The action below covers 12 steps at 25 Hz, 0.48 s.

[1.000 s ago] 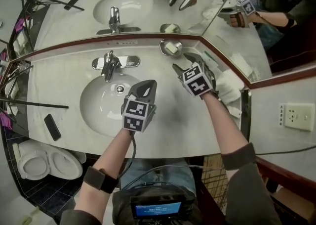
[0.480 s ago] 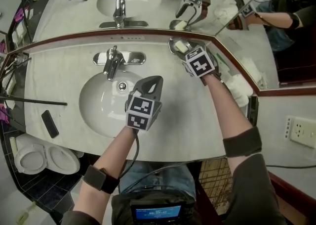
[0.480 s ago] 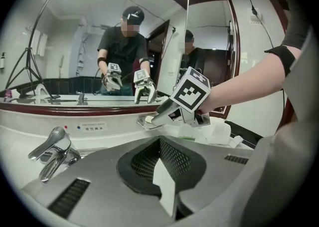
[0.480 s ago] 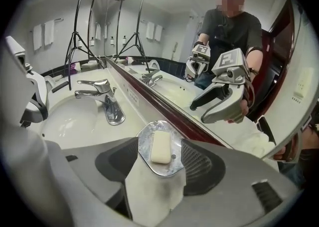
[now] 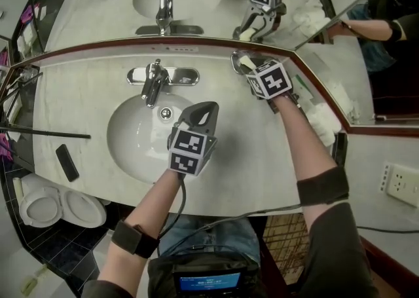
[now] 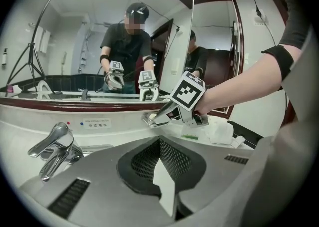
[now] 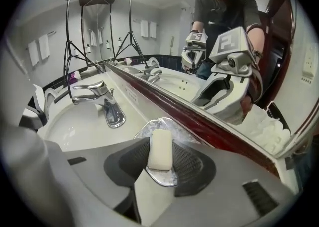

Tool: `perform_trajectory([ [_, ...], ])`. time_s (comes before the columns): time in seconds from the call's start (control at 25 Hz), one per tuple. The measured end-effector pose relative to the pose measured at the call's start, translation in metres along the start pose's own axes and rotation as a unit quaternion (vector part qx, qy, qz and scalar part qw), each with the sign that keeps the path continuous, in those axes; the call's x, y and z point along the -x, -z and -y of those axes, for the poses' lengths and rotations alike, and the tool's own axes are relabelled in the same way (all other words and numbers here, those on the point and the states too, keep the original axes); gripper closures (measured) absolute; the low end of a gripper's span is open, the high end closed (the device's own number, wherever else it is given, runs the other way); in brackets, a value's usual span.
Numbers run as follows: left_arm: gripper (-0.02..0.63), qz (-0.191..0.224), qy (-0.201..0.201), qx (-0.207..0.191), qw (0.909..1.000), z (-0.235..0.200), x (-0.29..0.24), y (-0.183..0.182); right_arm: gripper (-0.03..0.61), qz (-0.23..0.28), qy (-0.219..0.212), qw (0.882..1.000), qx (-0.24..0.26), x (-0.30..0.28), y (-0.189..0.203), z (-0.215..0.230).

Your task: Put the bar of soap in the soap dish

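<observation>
Clear only in right gripper view: white rectangular bar of soap [image 7: 160, 152] lying in oval silver metal soap dish [image 7: 165, 178], pinched by right gripper [image 7: 160, 143], jaws just closing. Left gripper [image 5: 201, 115] pressed together, empty, over rim of white basin [image 5: 131, 143]. Dish tight against dark red mirror frame [image 5: 196, 42]; free pale marble counter [image 5: 262, 152] in front.

two hand-held grippers: left hand-held gripper [image 5: 207, 108], right hand-held gripper [image 5: 245, 66]. one bar of soap [image 7: 160, 149]. one soap dish [image 7: 167, 177]. one tap [image 5: 154, 82]. one basin [image 5: 131, 149]. one worktop [image 5: 262, 159]. one flat black slab [image 5: 67, 162]. one crumpled white cloth [image 5: 325, 121]. two mirror panes [image 5: 98, 21]. one toilet [image 5: 62, 208]. one wall socket [image 5: 399, 185].
</observation>
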<state>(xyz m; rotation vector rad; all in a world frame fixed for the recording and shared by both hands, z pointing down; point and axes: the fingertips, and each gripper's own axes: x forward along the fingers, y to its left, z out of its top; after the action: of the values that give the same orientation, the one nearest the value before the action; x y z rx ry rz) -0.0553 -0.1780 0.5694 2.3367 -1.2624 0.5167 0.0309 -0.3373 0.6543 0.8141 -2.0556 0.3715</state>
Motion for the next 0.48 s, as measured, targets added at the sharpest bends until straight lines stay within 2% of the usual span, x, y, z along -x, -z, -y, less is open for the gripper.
perform_trajectory([
  [0.48, 0.612, -0.006, -0.005, 0.002, 1.0000, 0.001, 0.012, 0.002, 0.422, 0.015, 0.019, 1.000, -0.012, 0.018, -0.004, -0.004],
])
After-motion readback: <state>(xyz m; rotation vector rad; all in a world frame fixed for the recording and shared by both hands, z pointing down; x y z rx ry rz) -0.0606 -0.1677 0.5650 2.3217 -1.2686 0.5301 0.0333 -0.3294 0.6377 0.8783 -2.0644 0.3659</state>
